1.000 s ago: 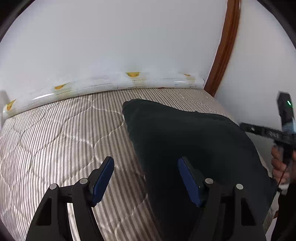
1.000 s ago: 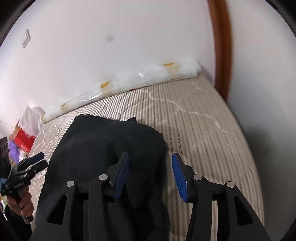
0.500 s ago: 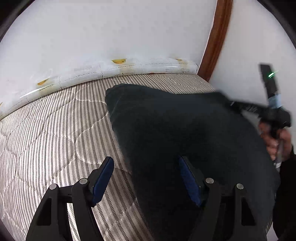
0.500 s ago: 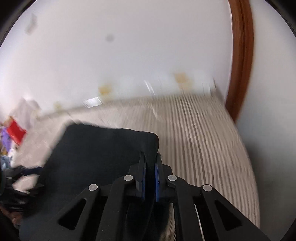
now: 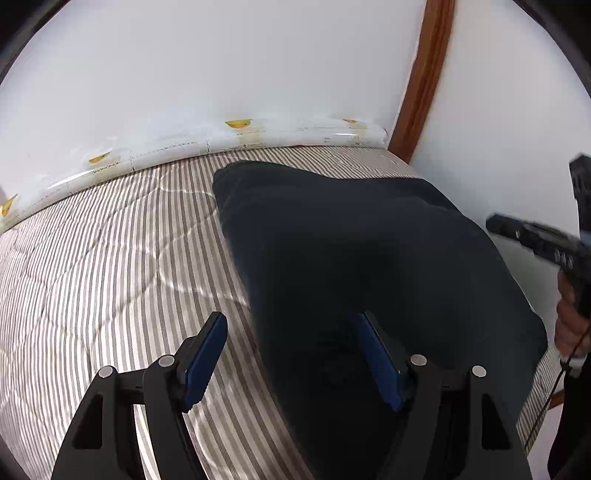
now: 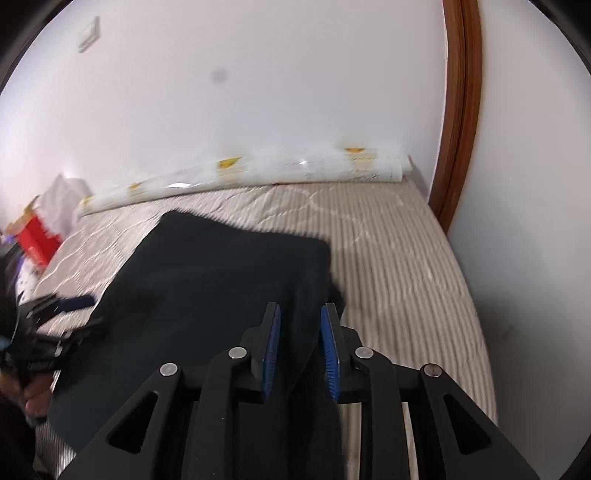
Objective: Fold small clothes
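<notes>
White walls and a brown door frame (image 6: 460, 110) are seen behind a striped mattress (image 5: 92, 266), on which a dark garment (image 5: 351, 251) is spread across the centre and right of the left view. The left tool (image 5: 295, 354) is held wide open, its right finger over the cloth edge, nothing gripped. The right tool (image 6: 300, 343) is seen narrowed, with a fold of the garment (image 6: 221, 280) lying between its fingers; whether it is pinched cannot be told. A fold seems to be under way; next, the edge would need gripping and carrying across. Only the right view shows a red box (image 6: 37, 240) at middle left and a wall switch (image 6: 88, 33) at upper left
</notes>
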`<state>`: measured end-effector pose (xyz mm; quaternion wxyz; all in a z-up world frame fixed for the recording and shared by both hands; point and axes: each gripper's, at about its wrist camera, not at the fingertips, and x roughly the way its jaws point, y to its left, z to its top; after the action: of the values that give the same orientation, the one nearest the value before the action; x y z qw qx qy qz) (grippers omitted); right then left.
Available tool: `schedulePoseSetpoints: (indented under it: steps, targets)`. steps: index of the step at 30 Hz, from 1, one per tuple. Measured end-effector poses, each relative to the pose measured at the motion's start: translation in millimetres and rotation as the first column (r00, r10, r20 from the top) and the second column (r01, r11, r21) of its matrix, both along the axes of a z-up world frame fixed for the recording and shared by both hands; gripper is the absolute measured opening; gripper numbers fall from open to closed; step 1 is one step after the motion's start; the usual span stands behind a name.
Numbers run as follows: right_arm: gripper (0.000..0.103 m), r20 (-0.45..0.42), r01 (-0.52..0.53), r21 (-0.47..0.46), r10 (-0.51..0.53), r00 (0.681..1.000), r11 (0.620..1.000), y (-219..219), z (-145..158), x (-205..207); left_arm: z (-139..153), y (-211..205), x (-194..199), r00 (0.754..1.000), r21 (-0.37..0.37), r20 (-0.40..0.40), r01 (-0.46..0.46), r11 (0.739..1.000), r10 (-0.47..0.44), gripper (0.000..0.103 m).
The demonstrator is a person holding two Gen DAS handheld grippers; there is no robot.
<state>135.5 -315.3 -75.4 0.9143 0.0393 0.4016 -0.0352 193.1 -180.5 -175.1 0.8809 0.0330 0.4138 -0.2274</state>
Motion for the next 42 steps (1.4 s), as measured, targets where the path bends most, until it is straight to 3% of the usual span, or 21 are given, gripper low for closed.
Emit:
schedulePoseSetpoints:
  steps: [6, 9, 12, 17, 25, 31, 35, 42]
  targets:
    - [0.027, -0.002, -0.048, 0.009, 0.048, 0.999, 0.999, 19.9, -25.8, -50.3, 0.6, 4.0, -30.4, 1.000, 0.001, 0.009, -0.020, 1.000, 0.020, 0.071]
    - [0.026, 0.001, -0.042, -0.038, 0.042, 0.999, 0.998, 24.6, -40.0, -68.8, 2.8, 6.8, -43.9, 1.000, -0.004, 0.009, -0.029, 1.000, 0.029, 0.071]
    - [0.026, -0.004, 0.021, -0.080, -0.021, 1.000, 0.997, 19.0, -49.1, -79.1, 3.7, 9.1, -58.3, 0.999, -0.002, 0.016, -0.029, 1.000, 0.029, 0.071]
    - [0.026, 0.003, 0.084, -0.040, -0.083, 0.997, 0.996, 9.0, -49.4, -92.3, -0.6, 13.8, -80.3, 0.999, 0.005, 0.017, -0.031, 1.000, 0.031, 0.071]
    - [0.028, -0.009, 0.157, 0.025, -0.157, 0.988, 0.987, 4.6, -12.2, -106.0, 11.8, 15.4, -93.5, 0.998, 0.022, -0.002, -0.056, 0.998, 0.056, 0.071]
    - [0.037, -0.008, 0.177, -0.030, -0.178, 0.984, 0.984, 27.7, 17.7, -115.4, 35.9, 19.0, -114.8, 0.995, 0.004, 0.002, -0.100, 0.995, 0.100, 0.071]
    - [0.044, 0.008, 0.178, -0.021, -0.178, 0.984, 0.984, 41.3, 41.3, -132.1, 62.2, 24.6, -138.6, 0.983, 0.046, 0.067, -0.177, 0.983, 0.173, 0.072]
    - [0.056, 0.039, 0.166, -0.024, -0.165, 0.985, 0.986, 54.4, 75.4, -172.4, 101.1, 42.8, -182.1, 0.961, 0.030, 0.119, -0.254, 0.967, 0.249, 0.083]
